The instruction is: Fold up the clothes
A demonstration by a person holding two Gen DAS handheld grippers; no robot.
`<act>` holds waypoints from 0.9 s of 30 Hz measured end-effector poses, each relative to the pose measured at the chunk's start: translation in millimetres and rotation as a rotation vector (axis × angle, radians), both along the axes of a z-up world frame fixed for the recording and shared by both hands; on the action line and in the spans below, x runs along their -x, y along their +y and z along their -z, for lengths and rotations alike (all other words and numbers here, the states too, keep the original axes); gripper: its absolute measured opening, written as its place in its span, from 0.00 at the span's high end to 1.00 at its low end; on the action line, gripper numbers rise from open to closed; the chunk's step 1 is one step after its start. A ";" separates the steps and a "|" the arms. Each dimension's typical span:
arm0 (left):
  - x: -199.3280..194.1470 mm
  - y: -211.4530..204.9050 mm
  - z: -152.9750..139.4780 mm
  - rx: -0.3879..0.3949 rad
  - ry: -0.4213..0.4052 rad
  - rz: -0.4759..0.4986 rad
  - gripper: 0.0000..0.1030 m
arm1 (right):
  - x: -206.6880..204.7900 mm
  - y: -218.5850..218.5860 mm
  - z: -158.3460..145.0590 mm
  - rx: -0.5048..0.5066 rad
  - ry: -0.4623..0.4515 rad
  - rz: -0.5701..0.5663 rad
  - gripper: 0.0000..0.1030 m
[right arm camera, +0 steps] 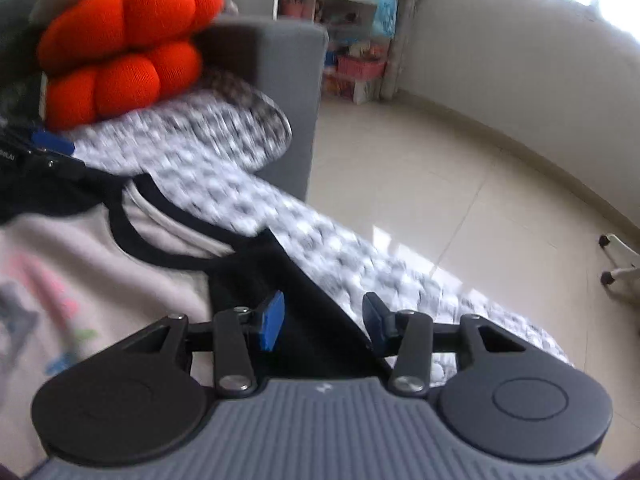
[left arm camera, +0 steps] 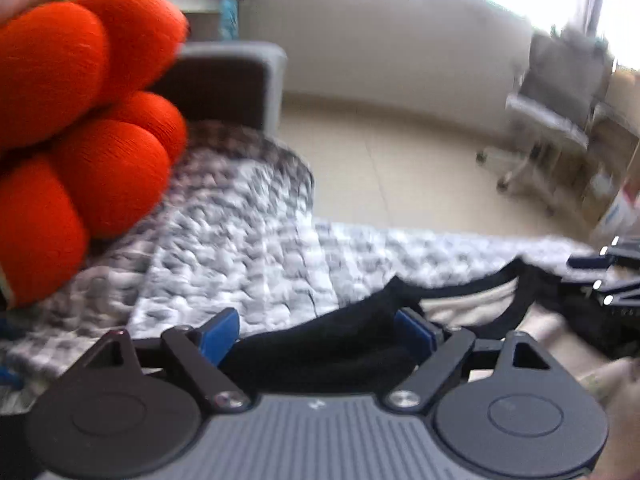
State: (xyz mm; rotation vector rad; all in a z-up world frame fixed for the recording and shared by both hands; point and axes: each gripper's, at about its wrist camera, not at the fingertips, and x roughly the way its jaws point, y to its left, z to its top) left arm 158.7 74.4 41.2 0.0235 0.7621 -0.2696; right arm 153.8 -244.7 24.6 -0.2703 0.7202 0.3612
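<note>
White shelf unit (right arm camera: 340, 12) holding blurred colourful items, pink basket (right arm camera: 362, 65) among them

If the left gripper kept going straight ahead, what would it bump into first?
Most likely the black sleeve of the shirt, bunched between the open fingers of the left gripper. Beyond it lies the grey-and-white patterned blanket. The picture is blurred, so depth is uncertain.

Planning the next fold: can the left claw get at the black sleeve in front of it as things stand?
Probably yes. The left claw stands open with the bunched black sleeve already lying between its blue pads, and nothing covers it. The orange cushion sits off to the side, clear of the path.
</note>
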 end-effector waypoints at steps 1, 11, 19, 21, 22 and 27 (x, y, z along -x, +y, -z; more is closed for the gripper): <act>-3.6 -5.0 5.4 -0.026 0.001 0.002 0.17 | -0.8 -0.5 3.8 0.002 0.006 -0.007 0.60; -0.1 -31.1 -7.0 -0.137 -0.121 0.041 0.96 | 22.1 11.7 -18.9 0.140 -0.241 0.011 0.98; -14.7 -55.6 16.1 -0.214 -0.225 -0.053 0.95 | -14.0 22.7 0.3 0.251 -0.239 0.124 0.99; -15.5 -59.6 24.5 -0.238 -0.228 -0.075 0.93 | -22.8 22.7 21.4 0.241 -0.184 0.143 0.98; -13.9 -59.4 22.0 -0.242 -0.244 -0.082 0.87 | -24.0 23.7 30.0 0.243 -0.175 0.148 0.97; -0.3 -35.6 -5.7 -0.218 -0.265 -0.147 0.82 | -10.0 18.0 13.5 0.220 -0.231 0.183 0.60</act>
